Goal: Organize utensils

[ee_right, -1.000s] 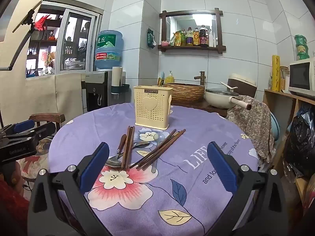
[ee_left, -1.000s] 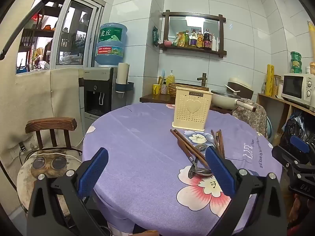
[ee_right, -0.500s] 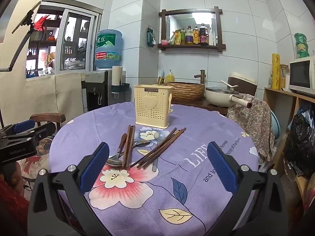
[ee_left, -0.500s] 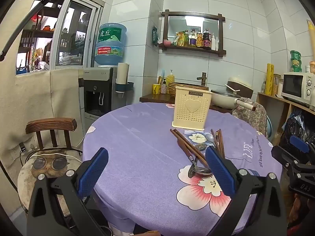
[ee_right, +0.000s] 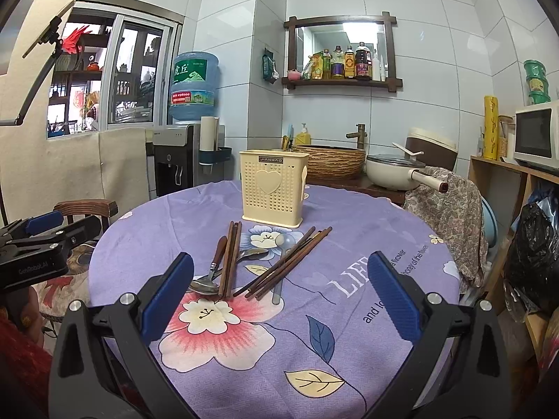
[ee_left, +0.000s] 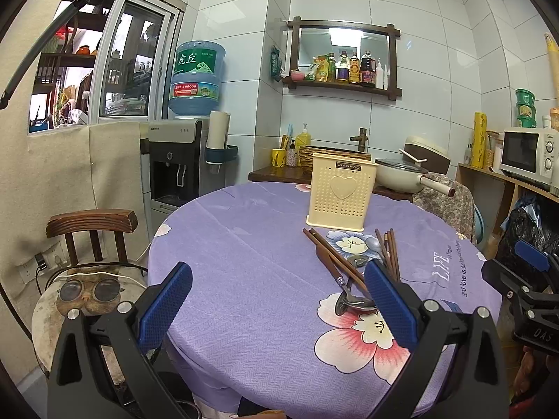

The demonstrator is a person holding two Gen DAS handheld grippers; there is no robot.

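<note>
A cream perforated utensil holder [ee_right: 273, 188] stands upright on the round purple table [ee_right: 349, 244]; it also shows in the left wrist view [ee_left: 342, 193]. In front of it lie brown chopsticks [ee_right: 283, 263] in loose bundles, a wooden-handled spoon [ee_right: 210, 272] and other metal spoons [ee_left: 353, 302]. My left gripper [ee_left: 277, 298] is open and empty at the table's left front edge. My right gripper [ee_right: 279, 288] is open and empty, just short of the utensils.
A wooden chair [ee_left: 91, 223] with a cushion stands left of the table. A cloth-draped chair [ee_right: 450, 209] stands at the right. Behind are a water dispenser [ee_left: 180, 164], a counter with a pan [ee_right: 394, 171] and basket, and a microwave [ee_left: 527, 155].
Almost nothing: the right wrist view has shifted very slightly; both grippers stay open and the utensils lie as before.
</note>
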